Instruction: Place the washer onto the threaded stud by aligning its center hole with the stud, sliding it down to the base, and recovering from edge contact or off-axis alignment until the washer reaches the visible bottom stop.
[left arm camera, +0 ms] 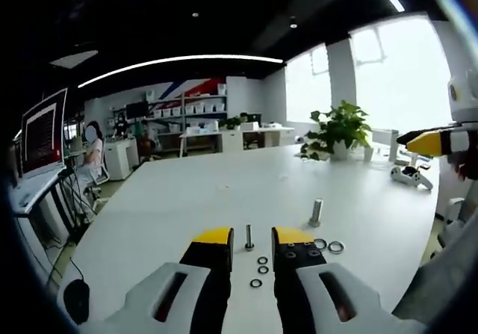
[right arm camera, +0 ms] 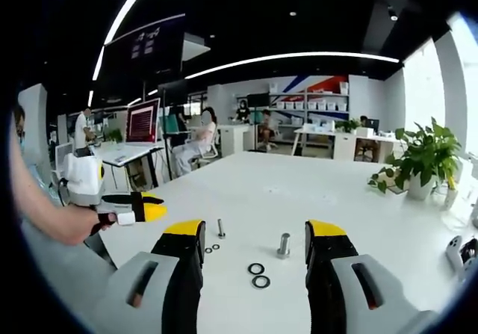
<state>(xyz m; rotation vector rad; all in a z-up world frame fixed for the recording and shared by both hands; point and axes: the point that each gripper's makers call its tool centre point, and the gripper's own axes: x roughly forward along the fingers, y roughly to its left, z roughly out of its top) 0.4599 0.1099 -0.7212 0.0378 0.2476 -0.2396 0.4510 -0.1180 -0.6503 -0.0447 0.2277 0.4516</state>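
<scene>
two open grippers over a white table, washers and studs lying loose ahead of them.

in the left gripper view the left gripper [left arm camera: 249, 237] rises from the bottom centre, jaws apart and gripping nothing; three small washers [left arm camera: 261, 270] lie in the gap, a thin threaded stud [left arm camera: 249, 237] stands upright just beyond, and two larger washers [left arm camera: 329, 246] and a thick bolt [left arm camera: 316, 212] sit to the right. in the right gripper view the right gripper [right arm camera: 255, 235] is spread wide and bare, two dark washers [right arm camera: 258, 275] between its jaws. further off, a potted plant [right arm camera: 422, 158] at right. no containers on the table [right arm camera: 299, 192].
</scene>
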